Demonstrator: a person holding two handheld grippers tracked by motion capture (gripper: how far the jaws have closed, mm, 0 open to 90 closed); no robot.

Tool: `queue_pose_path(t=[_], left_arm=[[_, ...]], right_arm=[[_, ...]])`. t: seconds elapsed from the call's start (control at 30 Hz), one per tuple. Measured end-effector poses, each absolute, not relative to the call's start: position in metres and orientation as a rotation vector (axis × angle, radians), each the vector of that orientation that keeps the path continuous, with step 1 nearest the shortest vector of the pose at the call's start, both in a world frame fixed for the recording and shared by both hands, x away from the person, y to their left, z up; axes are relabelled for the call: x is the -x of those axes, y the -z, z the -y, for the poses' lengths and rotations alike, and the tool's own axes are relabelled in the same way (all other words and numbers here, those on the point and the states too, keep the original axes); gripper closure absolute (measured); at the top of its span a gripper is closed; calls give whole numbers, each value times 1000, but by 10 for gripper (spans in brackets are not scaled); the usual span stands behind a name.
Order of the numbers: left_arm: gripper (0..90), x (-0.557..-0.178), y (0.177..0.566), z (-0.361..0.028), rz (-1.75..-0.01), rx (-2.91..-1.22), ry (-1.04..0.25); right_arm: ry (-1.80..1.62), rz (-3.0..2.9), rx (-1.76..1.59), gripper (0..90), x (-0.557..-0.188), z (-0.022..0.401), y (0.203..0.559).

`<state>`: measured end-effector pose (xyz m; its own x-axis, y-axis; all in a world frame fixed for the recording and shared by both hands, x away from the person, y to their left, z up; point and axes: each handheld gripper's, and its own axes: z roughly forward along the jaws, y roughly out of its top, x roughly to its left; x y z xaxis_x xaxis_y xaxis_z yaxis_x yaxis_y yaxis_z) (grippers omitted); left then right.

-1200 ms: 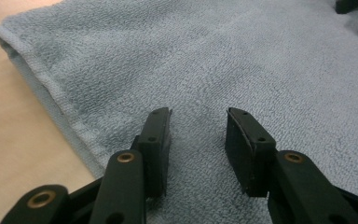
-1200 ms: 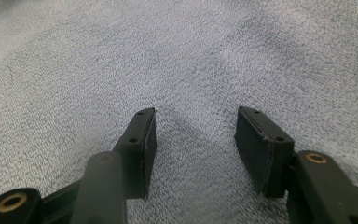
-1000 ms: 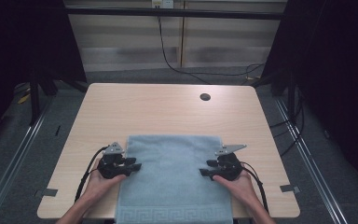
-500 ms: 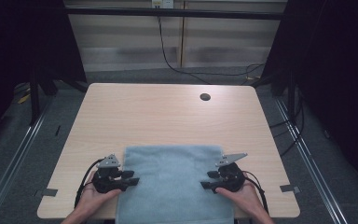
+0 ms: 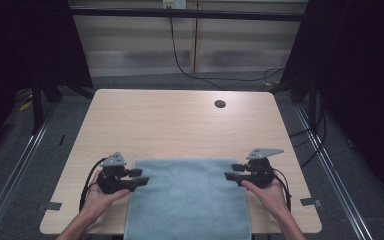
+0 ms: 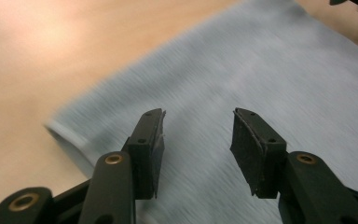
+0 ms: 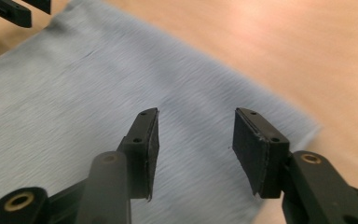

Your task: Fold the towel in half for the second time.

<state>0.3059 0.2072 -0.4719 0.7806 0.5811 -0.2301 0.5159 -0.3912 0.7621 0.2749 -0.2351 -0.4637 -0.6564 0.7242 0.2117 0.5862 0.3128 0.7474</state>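
Note:
A blue-grey towel (image 5: 187,197) lies flat on the near part of the wooden table (image 5: 180,125) and hangs over its front edge. My left gripper (image 5: 140,177) is at the towel's left edge, close to its far left corner. In the left gripper view this gripper (image 6: 198,116) is open above the towel (image 6: 261,70), with nothing between its pads. My right gripper (image 5: 232,172) stands at the towel's right edge near the far right corner. It too is open (image 7: 196,114), hovering over the cloth (image 7: 74,93).
A dark round cable hole (image 5: 220,104) is set in the far right of the tabletop. Bare wood stretches beyond the towel. Black curtains flank the table, and cables trail over the floor behind it.
The towel has slid toward the person, so its far edge now lies nearer the front. Both hands drew back with it, then came slightly forward again.

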Motion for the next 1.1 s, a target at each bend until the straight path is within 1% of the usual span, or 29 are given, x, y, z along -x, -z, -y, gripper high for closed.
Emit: queue_pose_path(t=[0.03, 0.07, 0.1, 0.13, 0.27, 0.37, 0.4, 0.47, 0.5, 0.53, 0.6, 0.73, 0.77, 0.9, 0.93, 1.07, 1.1], left_arm=[[537, -306, 472, -207, -817, -2067, -91], [536, -320, 471, -204, -849, -2089, -86], [536, -320, 471, -204, -849, -2089, -86], [536, -325, 472, -200, -851, -2093, -93], [528, -330, 472, -198, -842, -2090, -113], [523, -332, 469, -200, -847, -2073, -129], [522, -338, 466, -203, -868, -2039, -131], [519, -347, 464, -202, -878, -2046, -140], [520, -351, 464, -203, -887, -2014, -145], [519, -355, 465, -203, -891, -2014, -127], [508, -360, 469, -204, -907, -2033, -148], [436, -367, 482, -209, -952, -2056, -170], [413, -369, 486, -210, -958, -2065, -149], [397, -367, 494, -214, -952, -2110, -145], [369, -366, 494, -215, -946, -2122, -135], [361, -361, 498, -218, -927, -2148, -155], [364, -361, 498, -218, -927, -2148, -155]], right_arm=[[-1254, -2398, -1224, 560, -281, 237, 463], [-1252, -2396, -1203, 590, -290, 239, 464], [-1252, -2396, -1203, 590, -290, 239, 464], [-1215, -2386, -1199, 586, -303, 240, 466], [-1178, -2406, -1210, 591, -325, 242, 476], [-1173, -2414, -1213, 590, -334, 243, 481], [-1170, -2411, -1227, 576, -340, 244, 485], [-1162, -2419, -1237, 553, -342, 244, 489], [-1157, -2430, -1242, 535, -344, 244, 493], [-1140, -2439, -1244, 512, -345, 243, 496], [-1133, -2456, -1236, 493, -346, 240, 500], [-1124, -2454, -1216, 492, -344, 237, 503], [-1127, -2453, -1208, 497, -344, 237, 504], [-1094, -2457, -1180, 507, -340, 235, 503], [-1104, -2449, -1174, 510, -338, 235, 504], [-1106, -2452, -1171, 608, -335, 236, 504], [-1106, -2452, -1171, 608, -335, 236, 504]])
